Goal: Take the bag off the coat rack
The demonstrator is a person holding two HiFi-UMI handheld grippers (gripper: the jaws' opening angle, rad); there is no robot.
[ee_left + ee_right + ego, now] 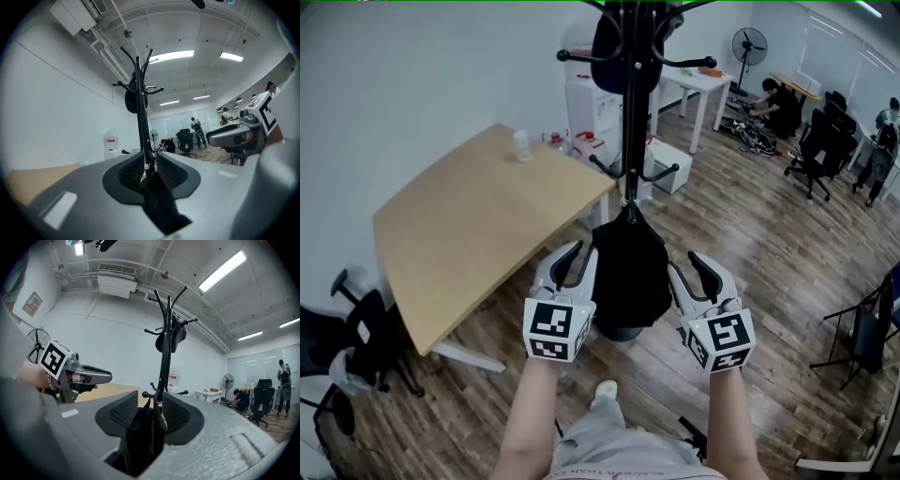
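Hanging from a low hook of the coat rack (630,122), the black bag (628,267) droops straight down against the pole, its bottom just above the rack's round base. It has not been lifted off.

The left gripper (578,264) sits just beside the bag's left edge and the right gripper (689,275) just beside its right edge, so the bag lies between the two. Both point level toward the pole.

In the left gripper view the jaws stand a little apart. The bag's dark fabric (157,201) fills the lower part of the narrow gap and the rack (139,117) rises behind it. I cannot tell that the pads press on the cloth.

In the right gripper view the jaws are wider apart. The bag (138,437) shows in the gap with the pole (165,357) beyond it, and again no grip on it shows.

A second dark item (614,52) hangs on an upper hook of the same rack.

To the left of the rack stands a light wooden table (478,225) with a small clear bottle (521,145) near its far edge.

Farther back are a white table (698,84), a standing fan (749,42) and black office chairs (820,141). A person (778,103) crouches on the wood-plank floor (750,244).
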